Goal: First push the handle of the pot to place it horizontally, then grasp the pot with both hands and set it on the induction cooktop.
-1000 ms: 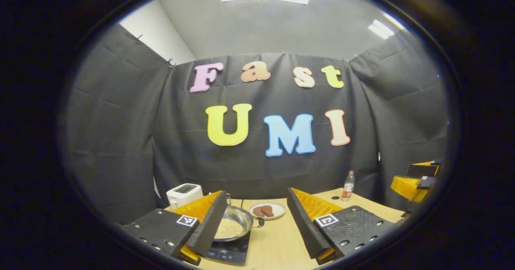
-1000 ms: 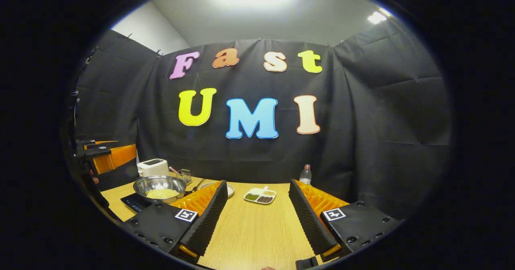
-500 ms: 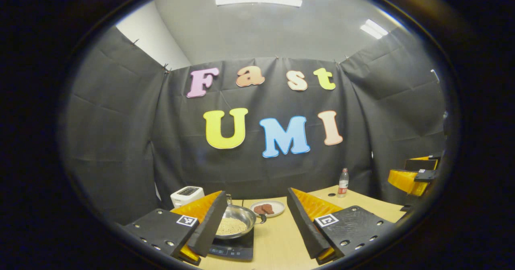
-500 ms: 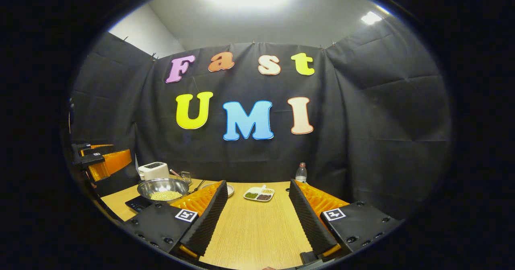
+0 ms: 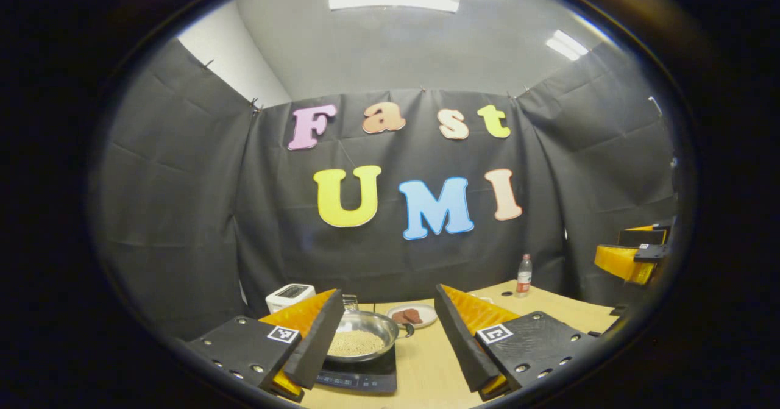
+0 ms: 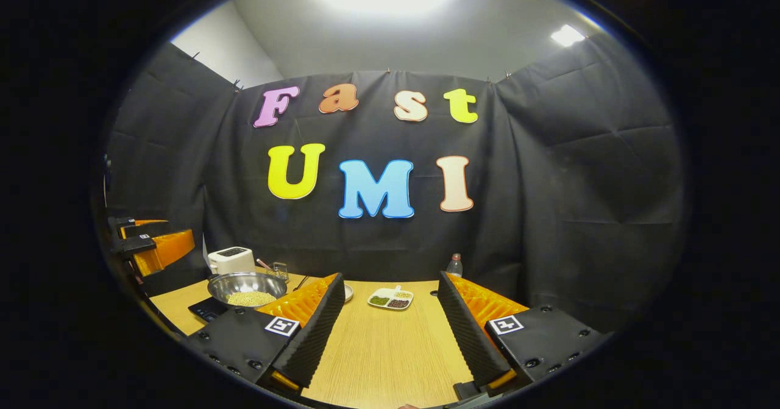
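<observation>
The left gripper (image 5: 384, 342) hangs with its jaws spread and empty, the steel pot (image 5: 362, 342) of pale grain just ahead between its fingers, sitting on the induction cooktop (image 5: 359, 375). Well to the right over the worktop (image 6: 384, 354), the right gripper (image 6: 387, 336), equally wide and empty, sees the pot off to its left, the farther of the two.

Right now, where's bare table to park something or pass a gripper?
Free: the table strip between the right gripper fingers, up to the divided dish. Also between the cooktop and the bottle.
Crowded: far left corner, with the pot on the cooktop, the toaster and the plate close by.
</observation>
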Demonstrator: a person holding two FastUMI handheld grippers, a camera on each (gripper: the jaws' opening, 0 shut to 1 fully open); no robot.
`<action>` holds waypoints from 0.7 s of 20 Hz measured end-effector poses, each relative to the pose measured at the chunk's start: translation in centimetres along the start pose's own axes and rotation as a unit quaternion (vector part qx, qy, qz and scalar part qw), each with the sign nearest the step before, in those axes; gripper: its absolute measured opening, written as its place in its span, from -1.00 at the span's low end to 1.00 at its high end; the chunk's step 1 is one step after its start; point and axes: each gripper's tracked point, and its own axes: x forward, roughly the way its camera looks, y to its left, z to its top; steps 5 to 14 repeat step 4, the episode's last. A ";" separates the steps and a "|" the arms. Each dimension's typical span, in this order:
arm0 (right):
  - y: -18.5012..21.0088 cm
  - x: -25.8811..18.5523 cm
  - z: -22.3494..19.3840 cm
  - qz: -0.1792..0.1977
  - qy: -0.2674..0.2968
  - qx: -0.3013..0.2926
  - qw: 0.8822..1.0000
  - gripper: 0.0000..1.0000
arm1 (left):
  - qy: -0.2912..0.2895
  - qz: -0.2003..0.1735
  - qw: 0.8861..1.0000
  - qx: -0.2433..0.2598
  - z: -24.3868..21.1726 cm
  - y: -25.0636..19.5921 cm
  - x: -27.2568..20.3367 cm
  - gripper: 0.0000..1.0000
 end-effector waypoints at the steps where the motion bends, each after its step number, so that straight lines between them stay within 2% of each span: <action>1: 0.0 -0.1 -0.1 -0.001 0.001 0.000 1.000 0.94 | 0.001 0.000 1.000 0.000 0.0 0.0 -0.1 0.76; 14: 0.3 -0.1 -0.1 0.000 0.001 0.009 1.000 0.94 | 0.002 0.001 1.000 0.001 -0.2 0.3 -0.2 0.80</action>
